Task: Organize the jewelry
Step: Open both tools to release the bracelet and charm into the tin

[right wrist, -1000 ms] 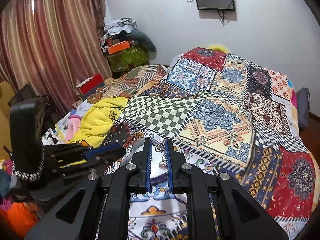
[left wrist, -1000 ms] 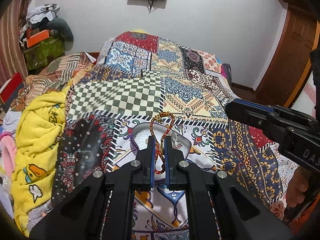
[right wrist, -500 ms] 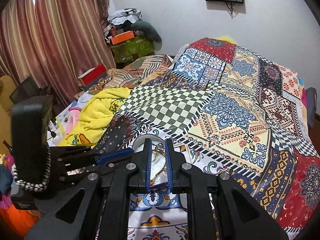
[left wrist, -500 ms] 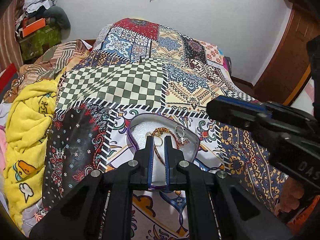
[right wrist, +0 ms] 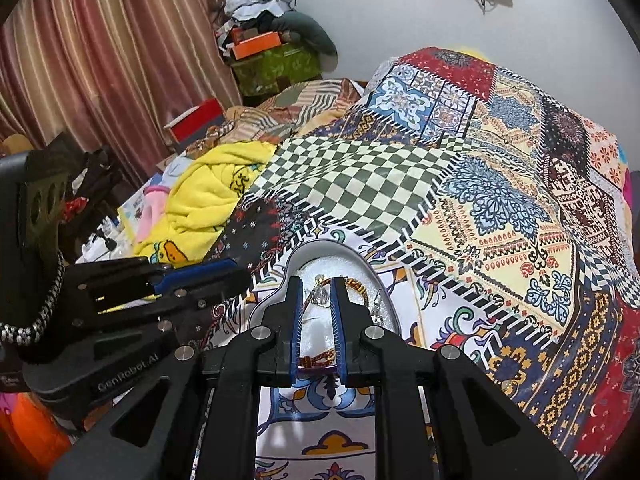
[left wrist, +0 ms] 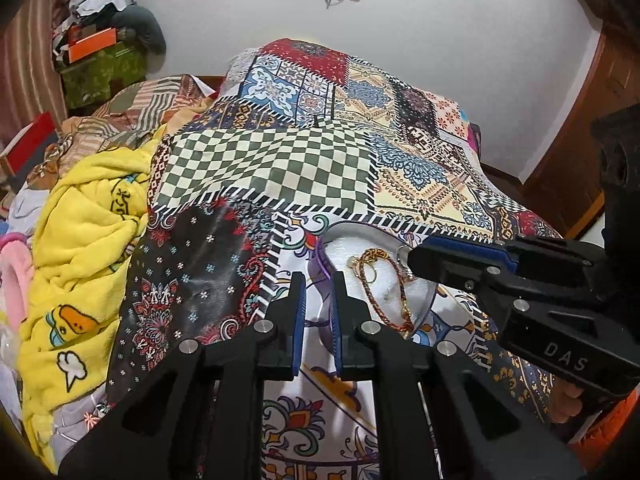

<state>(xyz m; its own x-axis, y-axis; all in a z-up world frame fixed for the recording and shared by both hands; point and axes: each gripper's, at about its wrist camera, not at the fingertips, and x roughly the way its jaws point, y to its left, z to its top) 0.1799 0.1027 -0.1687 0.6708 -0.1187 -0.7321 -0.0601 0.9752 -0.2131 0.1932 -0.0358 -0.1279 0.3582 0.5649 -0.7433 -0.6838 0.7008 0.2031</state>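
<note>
On the patchwork bedspread (right wrist: 496, 208) sits a heart-shaped jewelry tray (right wrist: 362, 258) with a silvery rim and a white, slightly glittering lining. Inside it lies a woven bracelet (left wrist: 370, 280) of red and gold cord, laid in a long loop (one end carries a small gold bead cluster, the other runs down to the tray's near edge). A clear, crystal-like earring (right wrist: 376, 306) rests beside it near the right rim, and another pale, glassy piece (right wrist: 320, 296) shows between the right tool's fingers. The left gripper (left wrist: 316, 312) hangs just left of the tray, over the printed cloth at its purple-edged side, its blue-padded fingers parted by a narrow gap with nothing between them. The right gripper (right wrist: 316, 324) is directly above the tray, jaws likewise slightly apart; whether its pads touch the bracelet cannot be told. A yellow fleece blanket (left wrist: 84, 264) with cartoon prints is bunched against the left side of the bedspread.
</note>
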